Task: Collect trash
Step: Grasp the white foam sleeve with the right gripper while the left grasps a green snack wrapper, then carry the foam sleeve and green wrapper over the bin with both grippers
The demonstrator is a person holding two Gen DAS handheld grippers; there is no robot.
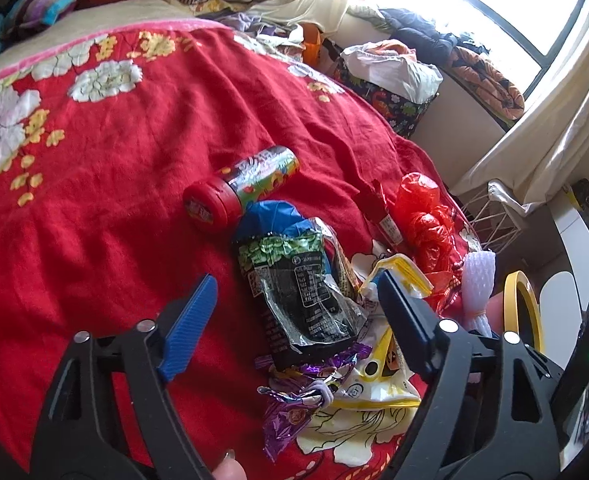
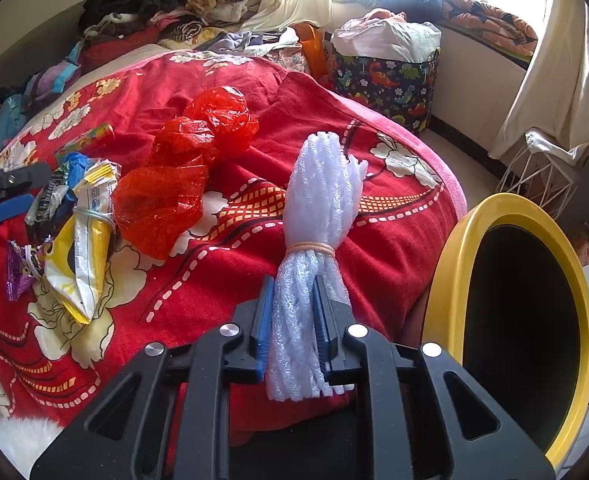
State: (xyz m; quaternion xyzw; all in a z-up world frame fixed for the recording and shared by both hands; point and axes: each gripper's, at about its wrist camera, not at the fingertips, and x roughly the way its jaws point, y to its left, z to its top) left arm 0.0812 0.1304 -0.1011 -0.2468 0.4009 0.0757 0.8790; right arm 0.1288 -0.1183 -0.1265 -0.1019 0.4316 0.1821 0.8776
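Trash lies on a red flowered bedspread (image 1: 114,200). My left gripper (image 1: 298,280) is open, its blue pads either side of a black and green snack wrapper (image 1: 298,300) without touching it. Beyond that lie a red-capped canister (image 1: 238,188), a crumpled red plastic bag (image 1: 426,216), a yellow and white wrapper (image 1: 378,380) and a purple wrapper (image 1: 290,404). My right gripper (image 2: 294,280) is shut on a white foam net bundle (image 2: 318,200) tied with a rubber band. It holds the bundle over the bed's edge, next to a yellow-rimmed bin (image 2: 450,264).
A dinosaur-print basket (image 2: 386,80) full of cloth stands on the floor past the bed. A white wire basket (image 2: 542,172) sits by the curtain. Piled clothes (image 2: 174,0) cover the bed's far end. The bin's dark opening faces the bed's corner.
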